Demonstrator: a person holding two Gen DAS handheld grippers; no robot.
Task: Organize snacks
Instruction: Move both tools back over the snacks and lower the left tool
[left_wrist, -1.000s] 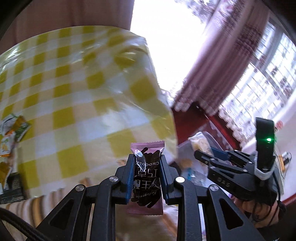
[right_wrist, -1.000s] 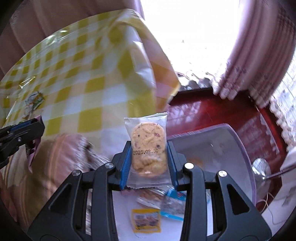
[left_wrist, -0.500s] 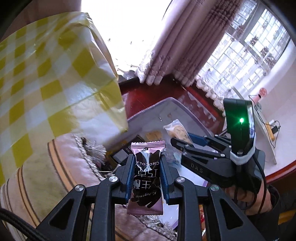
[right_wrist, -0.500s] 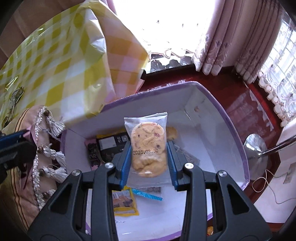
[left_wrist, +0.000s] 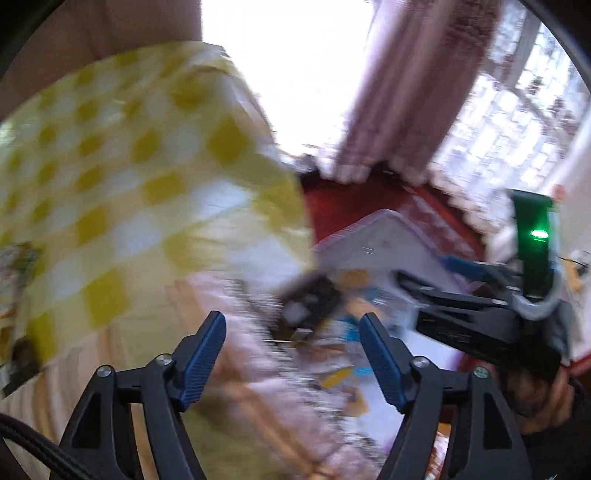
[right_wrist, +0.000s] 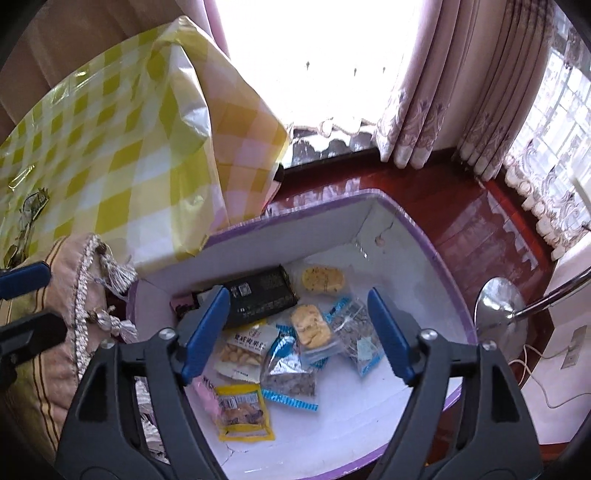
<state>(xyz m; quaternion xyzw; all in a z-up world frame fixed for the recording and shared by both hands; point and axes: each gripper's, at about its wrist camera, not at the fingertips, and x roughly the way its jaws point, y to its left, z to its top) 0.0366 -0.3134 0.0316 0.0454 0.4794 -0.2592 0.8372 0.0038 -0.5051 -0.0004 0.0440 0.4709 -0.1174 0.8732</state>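
Note:
A white box with a purple rim (right_wrist: 424, 236) sits on the floor and holds several snack packets. My right gripper (right_wrist: 297, 299) hangs over it, jaws opening, with nothing between the pads. Below it, a clear cookie packet (right_wrist: 310, 328) lies loose in the box beside a black packet (right_wrist: 258, 295). The left wrist view is blurred. My left gripper (left_wrist: 291, 325) is also opening and holds nothing. A dark blurred packet (left_wrist: 310, 299) shows just beyond its fingertips, and I cannot tell which snack it is. The right gripper (left_wrist: 424, 269) reaches over the box (left_wrist: 388, 236) at the right of that view.
A table under a yellow checked cloth (right_wrist: 110, 155) stands left of the box, with loose snacks (right_wrist: 33, 206) on it. A tasselled cushion (right_wrist: 70, 280) lies between table and box. Around the box are red wooden floor (right_wrist: 480, 221), curtains (right_wrist: 424, 92) and a chrome lamp base (right_wrist: 498, 299).
Both grippers went from shut to open. The cookie packet left the right jaws and now lies in the box. The chocolate packet is gone from the left jaws.

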